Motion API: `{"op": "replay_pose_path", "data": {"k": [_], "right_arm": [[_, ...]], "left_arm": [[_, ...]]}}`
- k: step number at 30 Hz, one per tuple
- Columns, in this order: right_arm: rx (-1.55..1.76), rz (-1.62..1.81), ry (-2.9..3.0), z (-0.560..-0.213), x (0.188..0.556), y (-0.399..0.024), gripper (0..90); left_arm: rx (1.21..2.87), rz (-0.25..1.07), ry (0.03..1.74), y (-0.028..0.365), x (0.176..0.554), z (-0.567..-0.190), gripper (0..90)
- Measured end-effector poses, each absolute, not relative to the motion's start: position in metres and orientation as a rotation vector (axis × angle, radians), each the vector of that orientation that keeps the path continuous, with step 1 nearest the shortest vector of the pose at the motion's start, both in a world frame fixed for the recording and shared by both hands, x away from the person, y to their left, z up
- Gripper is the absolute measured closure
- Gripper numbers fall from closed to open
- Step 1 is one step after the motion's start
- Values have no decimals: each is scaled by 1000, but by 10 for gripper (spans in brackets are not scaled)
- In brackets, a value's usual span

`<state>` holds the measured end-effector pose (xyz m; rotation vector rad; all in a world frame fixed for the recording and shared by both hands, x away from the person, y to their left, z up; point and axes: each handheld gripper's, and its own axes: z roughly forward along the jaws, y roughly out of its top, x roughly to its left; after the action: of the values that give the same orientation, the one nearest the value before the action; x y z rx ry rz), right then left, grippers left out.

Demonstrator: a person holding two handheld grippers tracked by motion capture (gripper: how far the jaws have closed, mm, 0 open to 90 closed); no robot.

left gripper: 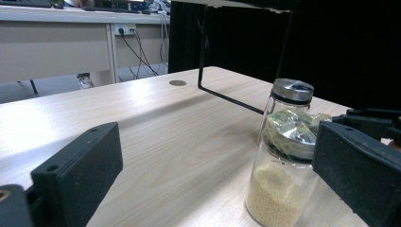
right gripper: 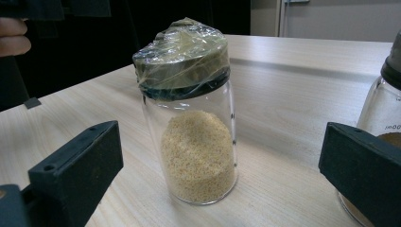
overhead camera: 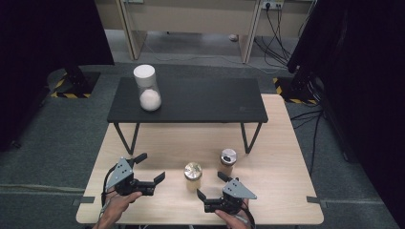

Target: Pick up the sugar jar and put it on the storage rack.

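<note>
Closing in on grain jar [overhead camera: 193, 176] w/ right tool [overhead camera: 211, 185], jaws wide; left tool [overhead camera: 146, 167] wide too, both empty – grab not yet done, spice jar [overhead camera: 228, 161] untouched

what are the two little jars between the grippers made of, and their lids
Wrapped jar: clear glossy glass by its reflections; its lid looks metallic under crinkled plastic film. Shaker jar: clear glass too; its cap looks like brushed metal.

White-lidded canister [overhead camera: 147, 88] on black bench [overhead camera: 200, 100]
</note>
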<state>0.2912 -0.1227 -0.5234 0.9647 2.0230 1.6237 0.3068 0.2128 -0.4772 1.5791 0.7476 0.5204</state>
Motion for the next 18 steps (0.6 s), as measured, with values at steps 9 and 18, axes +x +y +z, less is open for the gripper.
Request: {"op": "replay_pose_path", "data": {"k": [9, 18], "right_arm": [[966, 1626, 2019, -523, 291, -123, 8], [965, 1629, 2017, -522, 291, -123, 8]], "left_arm": [[1585, 531, 738, 214, 300, -488, 20], [1587, 542, 754, 226, 294, -504, 20]]}}
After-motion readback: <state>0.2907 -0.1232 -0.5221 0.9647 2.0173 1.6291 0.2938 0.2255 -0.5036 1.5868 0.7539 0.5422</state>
